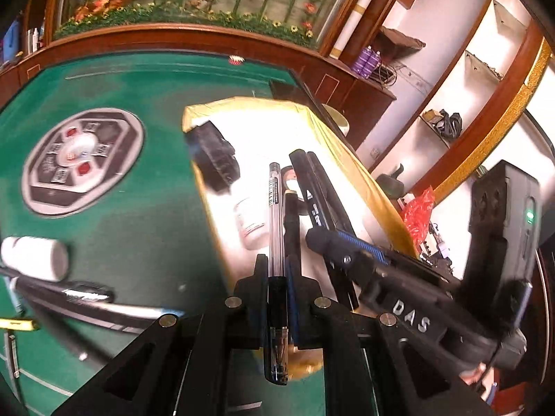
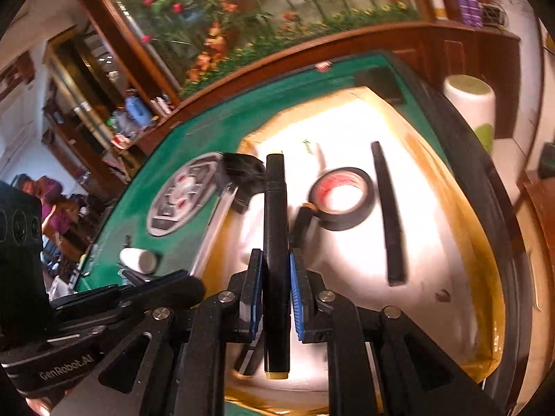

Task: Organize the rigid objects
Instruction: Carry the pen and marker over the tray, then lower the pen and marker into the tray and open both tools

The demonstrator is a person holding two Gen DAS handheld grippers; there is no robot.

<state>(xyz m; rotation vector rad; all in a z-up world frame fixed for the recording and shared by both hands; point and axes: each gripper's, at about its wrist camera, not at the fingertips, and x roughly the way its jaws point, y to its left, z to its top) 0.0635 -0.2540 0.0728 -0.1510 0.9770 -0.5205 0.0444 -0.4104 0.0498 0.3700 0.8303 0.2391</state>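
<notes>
Left wrist view: left tongs [image 1: 277,277] clamped on clear pen [image 1: 274,228], barrel pointing forward over yellow tray [image 1: 350,159].

Right wrist view: right tongs [image 2: 276,277] clamped on black marker [image 2: 276,242], held above the tray, near tape roll [image 2: 341,198].

Both wrist views look closely down, sharing the yellow-rimmed tray [image 1: 347,145].

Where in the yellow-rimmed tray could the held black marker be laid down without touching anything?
The right gripper holds the black marker. In the tray, bare floor lies between the tape roll and the black stick, and right of that stick to the yellow wall. Crowded: the left side, around the black block.
</notes>
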